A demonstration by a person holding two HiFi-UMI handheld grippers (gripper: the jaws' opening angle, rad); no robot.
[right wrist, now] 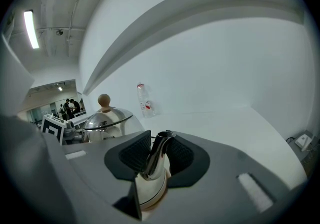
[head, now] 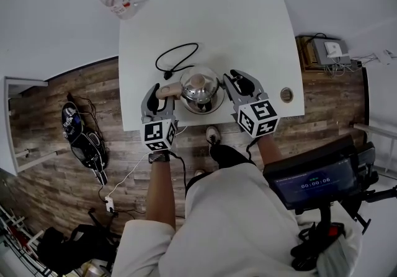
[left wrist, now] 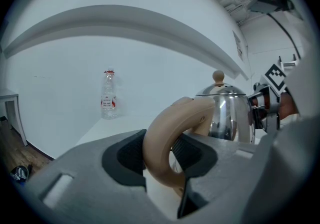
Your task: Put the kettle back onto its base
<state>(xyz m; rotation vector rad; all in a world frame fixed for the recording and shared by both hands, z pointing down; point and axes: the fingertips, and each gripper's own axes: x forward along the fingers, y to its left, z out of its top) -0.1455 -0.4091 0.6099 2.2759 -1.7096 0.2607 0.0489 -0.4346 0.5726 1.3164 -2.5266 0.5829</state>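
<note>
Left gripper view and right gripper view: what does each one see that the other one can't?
Only the left gripper view shows the kettle's tan handle pinched between the left gripper's pads, plus a strip of wooden floor. Only the right gripper view shows the shiny spout between the right gripper's pads, and a ceiling light. Both show the silver kettle with its round knob, the plastic bottle and the white table.

Glossy metal kettle (head: 200, 90), matt beige handle (left wrist: 160, 135), smooth white table (head: 248, 34).
</note>
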